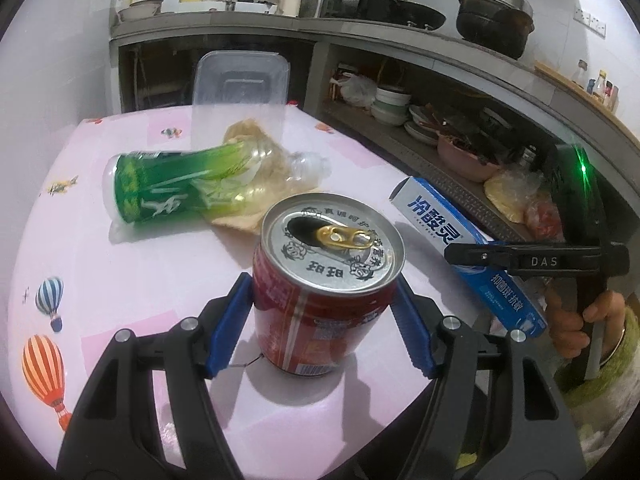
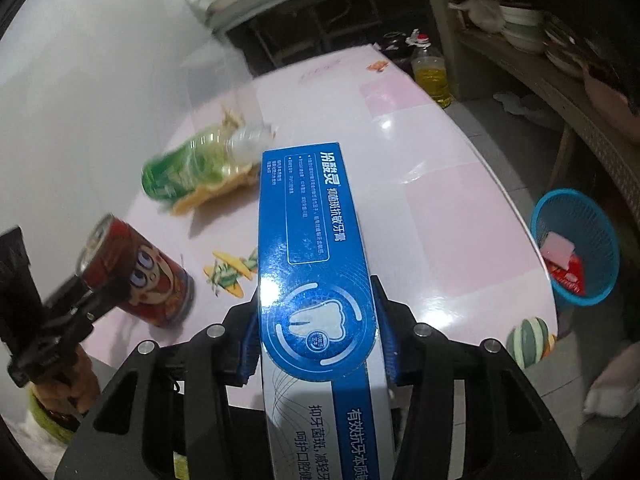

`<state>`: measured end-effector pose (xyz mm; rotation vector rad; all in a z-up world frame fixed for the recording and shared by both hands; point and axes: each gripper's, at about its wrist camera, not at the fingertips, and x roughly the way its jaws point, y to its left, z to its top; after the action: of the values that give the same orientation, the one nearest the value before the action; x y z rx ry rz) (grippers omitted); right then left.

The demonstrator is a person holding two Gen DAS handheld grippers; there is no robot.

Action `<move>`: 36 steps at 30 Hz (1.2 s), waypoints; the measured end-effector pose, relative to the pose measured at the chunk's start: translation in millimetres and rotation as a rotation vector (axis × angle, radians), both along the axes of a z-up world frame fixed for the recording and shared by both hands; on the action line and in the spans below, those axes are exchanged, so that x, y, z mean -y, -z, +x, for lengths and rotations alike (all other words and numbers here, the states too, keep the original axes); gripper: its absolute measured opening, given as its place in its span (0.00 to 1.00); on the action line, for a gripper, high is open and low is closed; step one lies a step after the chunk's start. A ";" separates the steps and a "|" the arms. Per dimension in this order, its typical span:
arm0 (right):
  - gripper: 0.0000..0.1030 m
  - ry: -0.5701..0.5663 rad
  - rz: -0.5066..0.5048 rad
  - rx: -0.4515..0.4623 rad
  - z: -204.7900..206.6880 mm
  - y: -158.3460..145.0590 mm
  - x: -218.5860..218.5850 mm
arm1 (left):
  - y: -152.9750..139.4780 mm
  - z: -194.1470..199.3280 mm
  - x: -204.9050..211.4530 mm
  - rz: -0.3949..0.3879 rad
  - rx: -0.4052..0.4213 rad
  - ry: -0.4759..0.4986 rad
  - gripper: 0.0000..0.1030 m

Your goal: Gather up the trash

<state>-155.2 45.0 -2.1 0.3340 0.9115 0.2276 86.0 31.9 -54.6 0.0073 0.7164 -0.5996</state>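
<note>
Toothpaste box (image 2: pixel 316 280) in R fingers over table edge (image 2: pixel 536 264); basket (image 2: pixel 576 248) below.

Toothpaste box (image 2: pixel 316 280): near end cut off by the bottom edge in right wrist view; in left wrist view its mid part is hidden behind the right gripper's black bar at 3 o'clock. Green bottle (image 2: pixel 192 172) and red can (image 2: pixel 136 272) motion-blurred at 9–10 o'clock, label text unreadable. Can's lower far side hidden in left wrist view. Blue basket (image 2: pixel 576 248) at 3 o'clock: contents too small to ID. Clear container (image 1: pixel 240 92) at 12: inside can't tell.
</note>
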 end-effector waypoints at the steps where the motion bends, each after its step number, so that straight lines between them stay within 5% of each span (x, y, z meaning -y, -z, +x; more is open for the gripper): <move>1: 0.45 0.013 0.022 0.014 -13.5 -0.6 -2.0 | -5.1 -0.3 4.6 0.003 0.010 0.009 0.63; 10: 0.45 0.292 0.151 0.125 -148.1 5.6 61.4 | -61.3 18.5 104.6 -0.054 0.057 0.226 0.63; 15: 0.45 0.547 0.282 0.036 -220.3 48.0 114.7 | -79.2 47.3 197.9 -0.072 -0.014 0.369 0.63; 18: 0.45 0.649 0.358 -0.041 -238.2 85.4 143.0 | -63.2 74.8 261.9 -0.021 -0.161 0.414 0.63; 25: 0.45 0.818 0.571 -0.210 -273.1 182.2 135.8 | 30.2 142.4 389.4 0.125 -0.570 0.429 0.63; 29: 0.46 0.905 0.674 -0.269 -269.4 224.3 129.6 | 71.4 165.6 445.3 0.214 -0.628 0.387 0.63; 33: 0.53 0.992 0.770 -0.293 -259.3 263.8 130.5 | 88.2 185.9 476.0 0.191 -0.624 0.304 0.71; 36: 0.59 1.059 0.665 -0.319 -240.6 276.8 137.8 | 87.3 195.6 475.0 0.162 -0.596 0.244 0.72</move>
<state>-395.8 -92.8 -279.0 1.4408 0.8370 -0.5347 281.6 -443.1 -141.9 0.0689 1.3549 -0.7859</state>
